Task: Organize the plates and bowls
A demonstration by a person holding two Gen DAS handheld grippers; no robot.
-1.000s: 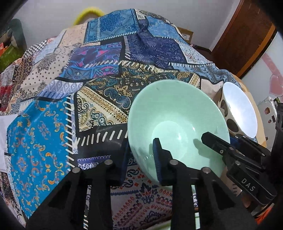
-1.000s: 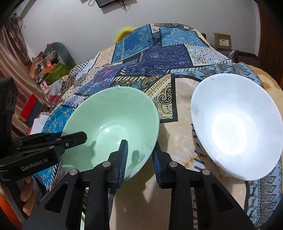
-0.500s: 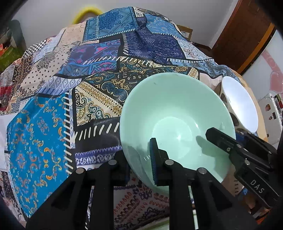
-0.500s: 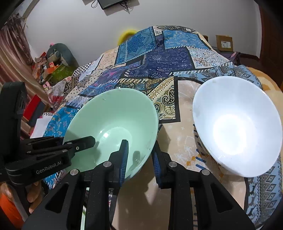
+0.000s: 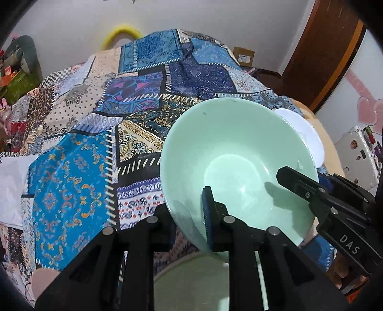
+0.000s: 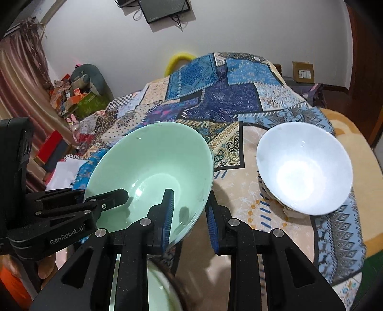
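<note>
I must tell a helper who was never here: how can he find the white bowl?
Find the patchwork bedspread. Near its right edge sits the round glossy white bowl, alone and ungripped. The pale green bowl beside it is held by both jaws.

I see a bed under a patchwork quilt (image 6: 229,100), blue and beige panels. White wall (image 6: 100,36) behind, dark screen (image 6: 165,9) mounted high. Brown curtain (image 6: 19,79) on the left, cluttered boxes (image 6: 74,95) beside it. Cardboard box (image 6: 302,71) and wooden door (image 5: 330,47) on the right.
</note>
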